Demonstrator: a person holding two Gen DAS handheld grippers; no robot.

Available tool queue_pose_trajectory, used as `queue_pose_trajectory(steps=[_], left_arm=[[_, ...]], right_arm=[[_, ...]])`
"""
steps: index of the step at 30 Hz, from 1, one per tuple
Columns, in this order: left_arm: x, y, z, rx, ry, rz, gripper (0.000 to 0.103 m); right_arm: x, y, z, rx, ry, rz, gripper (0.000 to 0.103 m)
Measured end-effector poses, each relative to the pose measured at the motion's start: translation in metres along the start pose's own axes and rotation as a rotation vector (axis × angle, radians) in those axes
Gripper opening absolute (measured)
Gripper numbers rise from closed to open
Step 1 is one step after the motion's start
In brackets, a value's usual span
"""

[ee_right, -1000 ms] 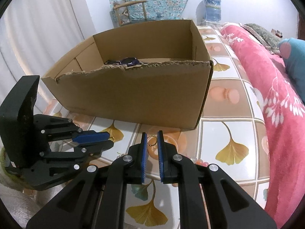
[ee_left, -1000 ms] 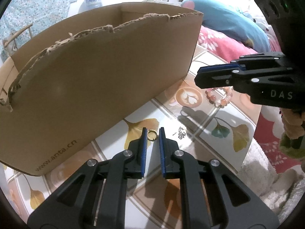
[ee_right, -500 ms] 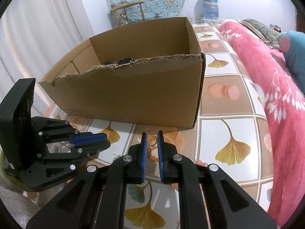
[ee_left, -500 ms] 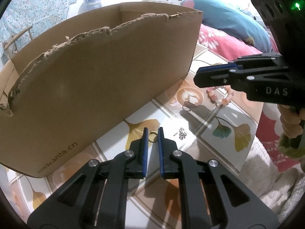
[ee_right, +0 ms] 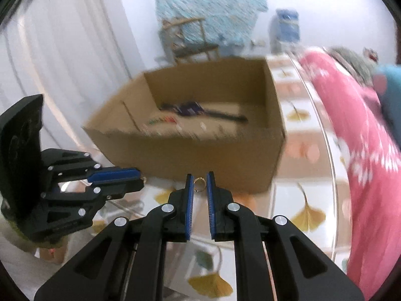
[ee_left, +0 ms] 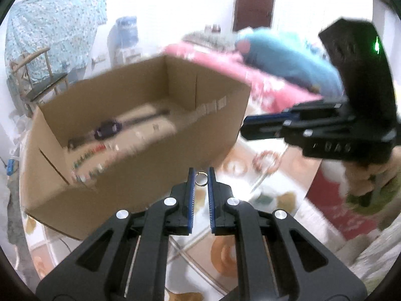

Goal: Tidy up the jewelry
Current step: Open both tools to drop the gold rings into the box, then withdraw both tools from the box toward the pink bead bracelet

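Rings [ee_left: 201, 178] [ee_right: 199, 184]: one small metal hoop pinched at the tips of each gripper, left [ee_left: 200, 175] and right [ee_right: 199, 179], both clamped edge-on in front of the box [ee_left: 140, 155]. Judged light, stiff and slippery; a grip across the band suits. Watch [ee_right: 190, 109] lies in the box. Beaded bracelet [ee_left: 267, 160] rests on the leaf-patterned tabletop [ee_right: 305, 213]; pink bedding [ee_right: 363, 150] beside it.

White walls [ee_right: 100, 25], pale curtain [ee_right: 62, 62]. Wooden chair [ee_right: 190, 40] under blue floral cloth [ee_right: 208, 2]. Ginkgo-leaf tiles [ee_right: 305, 215]. Pink bedding [ee_right: 363, 138]. Dark door [ee_left: 254, 0]. Water jug [ee_right: 287, 28].
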State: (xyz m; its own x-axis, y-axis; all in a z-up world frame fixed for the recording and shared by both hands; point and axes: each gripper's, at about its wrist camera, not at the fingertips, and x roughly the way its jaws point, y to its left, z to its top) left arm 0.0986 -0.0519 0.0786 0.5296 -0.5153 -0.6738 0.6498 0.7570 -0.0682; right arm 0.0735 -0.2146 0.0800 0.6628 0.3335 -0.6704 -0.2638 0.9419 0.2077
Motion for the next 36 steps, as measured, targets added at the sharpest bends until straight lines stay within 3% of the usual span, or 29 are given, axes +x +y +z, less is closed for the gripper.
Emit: queue_pose_trajectory(steps=[3, 6, 8, 13, 16, 19, 24, 32, 36], left_arm=[[-0.019, 0.015, 0.021, -0.014, -0.049, -0.005, 0.009], [-0.022, 0.038, 0.036, -0.047, -0.034, -0.004, 0.009], [-0.015, 0.056, 0.043, -0.077, 0.009, -0.01, 0.009], [0.024, 0.105, 0.051, -0.17, 0.215, -0.024, 0.009], [0.045, 0.126, 0.048, -0.224, 0.322, -0.051, 0.009], [0.062, 0.136, 0.041, -0.241, 0.396, -0.053, 0.009], [0.065, 0.138, 0.042, -0.234, 0.396, -0.045, 0.012], [0.052, 0.137, 0.048, -0.214, 0.353, 0.006, 0.026], [0.042, 0.139, 0.051, -0.222, 0.324, 0.023, 0.034]], right_arm=[[-0.009, 0.01, 0.027, -0.078, -0.05, 0.032, 0.011], [0.0, 0.012, 0.059, -0.124, -0.05, 0.081, 0.011], [0.018, 0.009, 0.078, -0.13, 0.003, 0.111, 0.011], [0.093, -0.008, 0.106, -0.063, 0.282, 0.21, 0.011], [0.131, -0.015, 0.105, -0.049, 0.413, 0.187, 0.011], [0.15, -0.017, 0.104, -0.042, 0.462, 0.168, 0.011], [0.149, -0.016, 0.108, -0.039, 0.436, 0.165, 0.012], [0.135, -0.029, 0.116, -0.01, 0.383, 0.175, 0.013], [0.119, -0.033, 0.122, 0.0, 0.333, 0.182, 0.027]])
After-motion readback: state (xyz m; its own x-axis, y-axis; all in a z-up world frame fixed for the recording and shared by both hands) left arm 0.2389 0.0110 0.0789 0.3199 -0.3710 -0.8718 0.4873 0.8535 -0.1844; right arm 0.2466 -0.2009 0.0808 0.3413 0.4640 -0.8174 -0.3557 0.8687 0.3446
